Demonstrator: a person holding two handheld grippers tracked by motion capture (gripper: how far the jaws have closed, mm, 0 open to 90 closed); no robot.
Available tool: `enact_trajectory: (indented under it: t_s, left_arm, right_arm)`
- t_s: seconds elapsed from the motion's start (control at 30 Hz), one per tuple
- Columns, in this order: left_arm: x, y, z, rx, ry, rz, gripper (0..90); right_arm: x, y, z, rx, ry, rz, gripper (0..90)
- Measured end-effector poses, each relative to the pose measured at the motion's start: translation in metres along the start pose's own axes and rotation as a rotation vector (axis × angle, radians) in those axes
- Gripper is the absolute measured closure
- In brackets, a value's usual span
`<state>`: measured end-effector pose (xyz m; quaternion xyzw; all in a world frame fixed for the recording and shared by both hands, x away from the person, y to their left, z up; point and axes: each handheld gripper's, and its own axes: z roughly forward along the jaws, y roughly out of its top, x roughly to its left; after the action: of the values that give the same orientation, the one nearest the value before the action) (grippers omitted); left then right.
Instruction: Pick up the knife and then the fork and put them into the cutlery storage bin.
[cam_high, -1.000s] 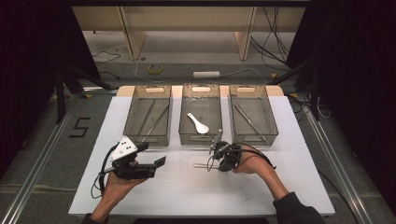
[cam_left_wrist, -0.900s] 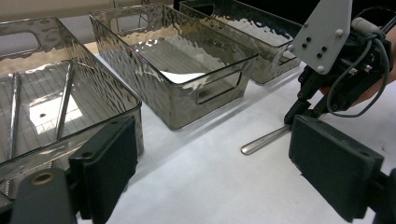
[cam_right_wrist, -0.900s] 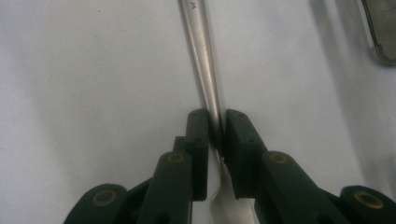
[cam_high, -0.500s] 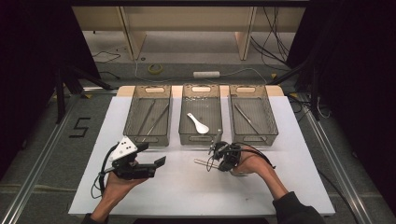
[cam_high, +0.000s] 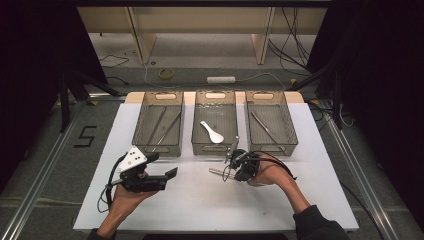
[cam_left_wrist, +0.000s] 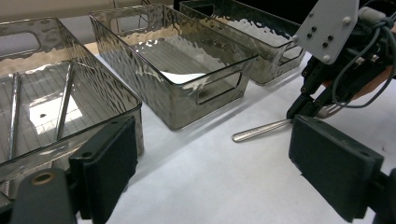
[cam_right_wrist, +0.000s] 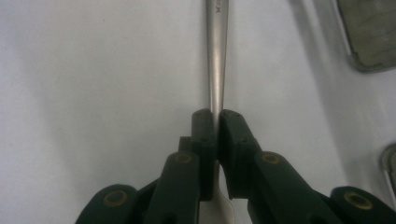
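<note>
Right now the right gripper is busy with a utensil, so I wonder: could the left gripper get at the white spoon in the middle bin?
Probably yes. The left gripper is open and holds nothing, the middle bin has no lid, and the white spoon lies alone on its floor. Only the bin's near wall must be cleared from above.

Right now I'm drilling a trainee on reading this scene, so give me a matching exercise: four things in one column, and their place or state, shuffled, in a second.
Things:
1. white spoon
2. metal utensil
3. left hand-held gripper
4. right bin

Places or states:
A. jaws apart, holding nothing
B. lying in the middle bin
C. clamped in the right hand-held gripper, handle on the white table
D. holds one thin metal piece

Pairs: 1-B, 2-C, 3-A, 4-D
</note>
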<state>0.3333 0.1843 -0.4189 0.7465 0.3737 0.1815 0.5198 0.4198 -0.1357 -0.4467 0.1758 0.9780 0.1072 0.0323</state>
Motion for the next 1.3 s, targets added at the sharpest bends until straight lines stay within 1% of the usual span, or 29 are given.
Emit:
enact_trajectory:
  t_s: [0.07, 0.1, 0.17, 0.37, 0.53, 0.67, 0.73, 0.8, 0.83, 0.87, 0.97, 1.07, 1.1, 1.23, 1.3]
  left_arm:
    - [0.0, 0.0, 0.0, 0.0, 0.0, 0.001, 15.0]
    - [0.0, 0.0, 0.0, -0.001, 0.001, 0.0, 14.9]
    - [0.0, 0.0, 0.0, -0.001, 0.001, 0.0, 15.0]
    - [0.0, 0.0, 0.0, -0.001, 0.001, 0.0, 14.9]
    - [0.0, 0.0, 0.0, -0.004, 0.002, -0.004, 14.9]
    - [0.0, 0.0, 0.0, -0.001, 0.001, 0.0, 14.9]
    - [0.0, 0.0, 0.0, -0.004, 0.003, -0.005, 14.9]
    - [0.0, 0.0, 0.0, -0.004, 0.003, -0.005, 15.0]
    - [0.0, 0.0, 0.0, -0.004, 0.003, -0.004, 14.9]
    - [0.0, 0.0, 0.0, -0.005, 0.003, -0.005, 14.9]
    - [0.0, 0.0, 0.0, -0.005, 0.003, -0.004, 14.9]
    - [0.0, 0.0, 0.0, -0.005, 0.003, -0.004, 14.9]
    - [0.0, 0.0, 0.0, -0.005, 0.003, -0.003, 14.9]
    - [0.0, 0.0, 0.0, -0.006, 0.005, -0.007, 15.0]
    - [0.001, 0.0, 0.0, -0.008, 0.007, -0.007, 14.9]
  right_arm:
    - [0.0, -0.001, -0.002, -0.005, -0.001, 0.009, 85.1]
    - [0.0, -0.001, -0.002, -0.019, -0.004, 0.02, 85.1]
    - [-0.002, -0.002, -0.004, -0.019, -0.002, 0.009, 85.1]
    - [-0.005, -0.005, -0.01, -0.046, -0.011, 0.021, 85.2]
    - [-0.007, -0.007, -0.016, -0.063, -0.005, 0.033, 85.2]
    - [-0.009, -0.009, -0.021, -0.089, -0.006, 0.025, 85.2]
    - [-0.009, -0.009, -0.025, -0.095, -0.002, 0.044, 85.2]
    - [-0.009, -0.01, -0.028, -0.11, 0.003, 0.049, 85.2]
    - [-0.009, -0.01, -0.031, -0.11, 0.002, 0.059, 85.2]
    - [-0.011, -0.011, -0.032, -0.123, 0.002, 0.056, 85.2]
    - [-0.013, -0.013, -0.037, -0.145, 0.003, 0.066, 85.1]
    - [-0.015, -0.016, -0.043, -0.161, 0.004, 0.085, 85.1]
    - [-0.016, -0.017, -0.044, -0.172, -0.006, 0.085, 85.1]
    - [-0.019, -0.018, -0.053, -0.196, -0.014, 0.102, 85.2]
    - [-0.022, -0.019, -0.059, -0.222, -0.021, 0.103, 85.2]
